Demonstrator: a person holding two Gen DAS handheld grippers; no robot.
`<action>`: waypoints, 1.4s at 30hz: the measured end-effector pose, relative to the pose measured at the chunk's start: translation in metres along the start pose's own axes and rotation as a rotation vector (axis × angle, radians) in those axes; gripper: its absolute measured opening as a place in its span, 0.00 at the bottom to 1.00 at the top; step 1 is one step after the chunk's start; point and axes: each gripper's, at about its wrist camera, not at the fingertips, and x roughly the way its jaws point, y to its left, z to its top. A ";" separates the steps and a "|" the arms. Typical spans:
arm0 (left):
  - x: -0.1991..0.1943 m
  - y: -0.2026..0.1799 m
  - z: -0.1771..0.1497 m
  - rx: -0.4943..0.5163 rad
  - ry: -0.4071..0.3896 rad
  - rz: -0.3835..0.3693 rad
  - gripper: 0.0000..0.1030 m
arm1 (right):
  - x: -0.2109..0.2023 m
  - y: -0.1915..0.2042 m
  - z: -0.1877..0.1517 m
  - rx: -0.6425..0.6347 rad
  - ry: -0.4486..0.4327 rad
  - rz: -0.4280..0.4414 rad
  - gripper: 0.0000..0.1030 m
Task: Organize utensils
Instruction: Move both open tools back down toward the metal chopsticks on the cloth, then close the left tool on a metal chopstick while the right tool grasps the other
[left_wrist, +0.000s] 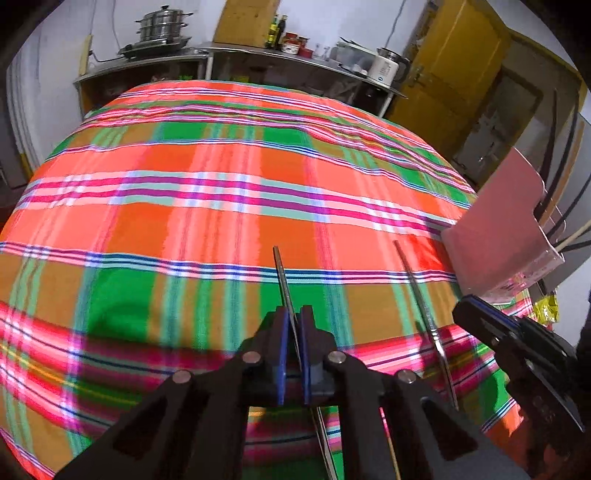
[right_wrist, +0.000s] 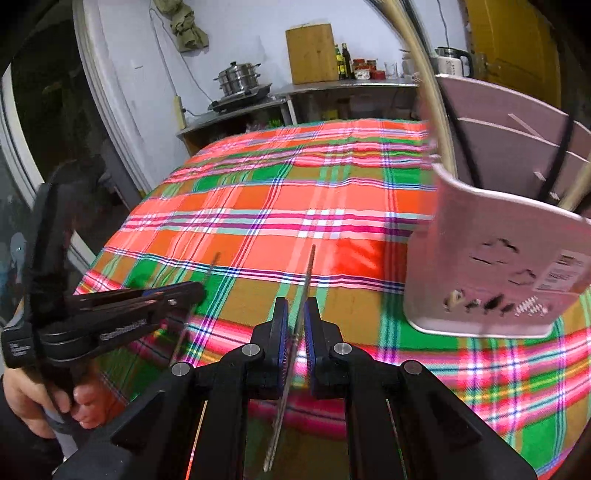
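Because each claw is clamped on one thin metal utensil, left claw on left utensil, right claw on right utensil, both sticks likely point forward off the plaid table for slotting upright into the pink holder alongside.

A table covered by a cloth fills the middle of both views. A utensil holder stands on the table near its right edge, with chopsticks standing upright inside its compartments. The left gripper is over the near side of the table, a thin metal utensil clamped between its fingers and pointing forward. The right gripper is to its right, in front of the holder, clamping a second thin utensil. Behind the table, a counter runs along the wall, with a stacked steamer pot on its left part and a kettle on its right.
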 end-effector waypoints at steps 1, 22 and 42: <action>-0.001 0.004 0.000 -0.004 -0.001 0.004 0.07 | 0.005 0.001 0.001 -0.004 0.007 -0.002 0.08; 0.008 0.019 0.020 -0.007 0.039 -0.010 0.08 | 0.053 0.002 0.024 -0.017 0.127 -0.084 0.08; -0.022 0.013 0.038 -0.009 -0.013 -0.024 0.05 | 0.022 0.015 0.040 -0.010 0.062 0.001 0.04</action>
